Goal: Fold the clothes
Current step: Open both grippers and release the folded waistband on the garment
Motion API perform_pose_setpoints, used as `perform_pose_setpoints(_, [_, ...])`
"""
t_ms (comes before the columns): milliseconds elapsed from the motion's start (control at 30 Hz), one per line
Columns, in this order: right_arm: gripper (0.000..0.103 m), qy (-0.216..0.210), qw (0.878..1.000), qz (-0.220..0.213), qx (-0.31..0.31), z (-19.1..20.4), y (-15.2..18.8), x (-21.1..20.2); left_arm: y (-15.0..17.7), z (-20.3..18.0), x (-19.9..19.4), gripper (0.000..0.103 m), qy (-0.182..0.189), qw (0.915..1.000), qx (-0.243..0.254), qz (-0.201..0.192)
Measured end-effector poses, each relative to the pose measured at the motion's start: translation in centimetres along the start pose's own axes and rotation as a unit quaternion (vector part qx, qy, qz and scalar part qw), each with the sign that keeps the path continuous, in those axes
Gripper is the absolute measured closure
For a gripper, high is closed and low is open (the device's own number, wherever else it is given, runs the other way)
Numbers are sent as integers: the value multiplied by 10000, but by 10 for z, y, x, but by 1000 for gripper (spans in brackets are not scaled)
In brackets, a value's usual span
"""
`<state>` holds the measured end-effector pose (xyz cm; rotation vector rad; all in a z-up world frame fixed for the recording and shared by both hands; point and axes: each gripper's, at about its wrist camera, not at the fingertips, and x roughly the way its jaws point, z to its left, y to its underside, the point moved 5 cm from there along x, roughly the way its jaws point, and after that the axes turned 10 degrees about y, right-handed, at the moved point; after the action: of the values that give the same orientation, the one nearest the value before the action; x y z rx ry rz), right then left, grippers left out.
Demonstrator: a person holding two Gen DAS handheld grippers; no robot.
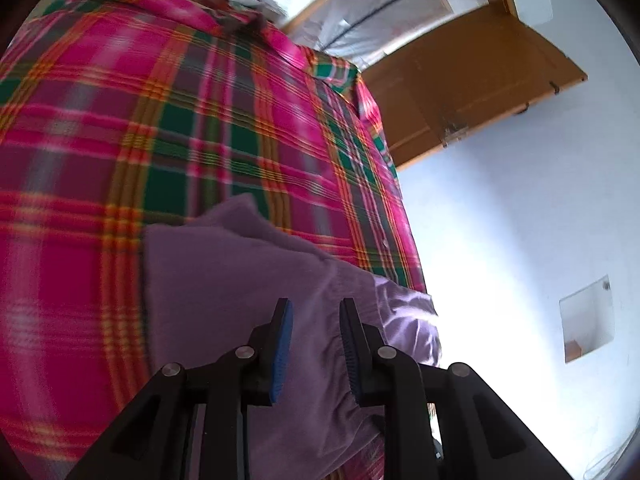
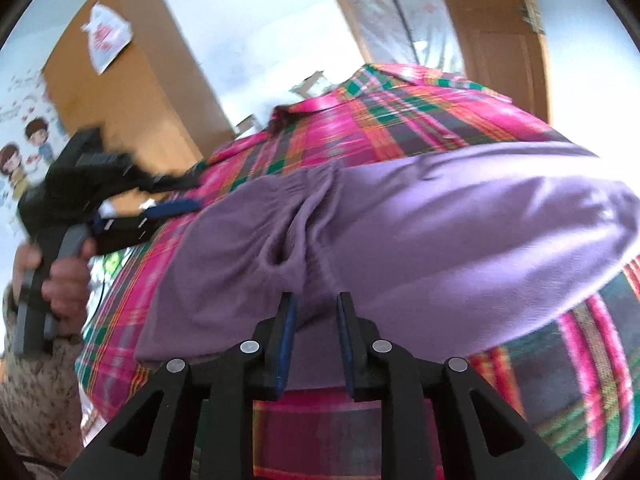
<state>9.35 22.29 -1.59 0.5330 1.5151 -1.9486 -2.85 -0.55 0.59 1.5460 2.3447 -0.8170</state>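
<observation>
Left hand-held gripper (image 1: 316, 312) jaws narrowly parted over the purple garment (image 1: 240, 300), cloth between the blue pads (image 1: 282, 344) (clamped or not, cannot tell). Right hand-held gripper (image 2: 316, 306) same: narrow gap, garment edge between its fingers, grip unclear. Garment lies on pink-green plaid blanket (image 1: 120, 140), at 6 o'clock in the left view. Person's hand (image 2: 64, 280) at 9 o'clock in right view, wooden wardrobe (image 2: 132, 92) at 11.

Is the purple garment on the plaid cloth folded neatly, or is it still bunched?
Bunched. The purple garment lies on the plaid cloth with a gathered, wrinkled band and deep creases, with no flat, squared fold.
</observation>
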Motion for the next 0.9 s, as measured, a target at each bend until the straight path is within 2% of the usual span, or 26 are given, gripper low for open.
perform_pose_setpoints(133, [81,115,9991,-374,171,-10,-15,-16,6,14,-13,79,-45,9997,-167,-142])
perform_pose_setpoints(233, [80,-6,9983,-558,-155,4,-24,-20,14,23,-22,79,-39,9994,-300,-184])
perform_pose_setpoints(333, [80,-149,9973,-447,-569,22,-29,-9,22,29,-26,79,-84,9990,-391,-202])
perform_pose_setpoints(433, [80,-361,9962,-130,-780,30,-30,3,29,34,-27,79,-228,9988,-406,-181])
perform_pose_setpoints(567, [76,-12,9932,30,-1162,31,-28,12,34,37,-30,79,-308,9984,-429,-203])
perform_pose_setpoints(900, [76,-67,9872,-10,-1596,41,-31,14,45,40,-29,79,-441,9977,-468,-213])
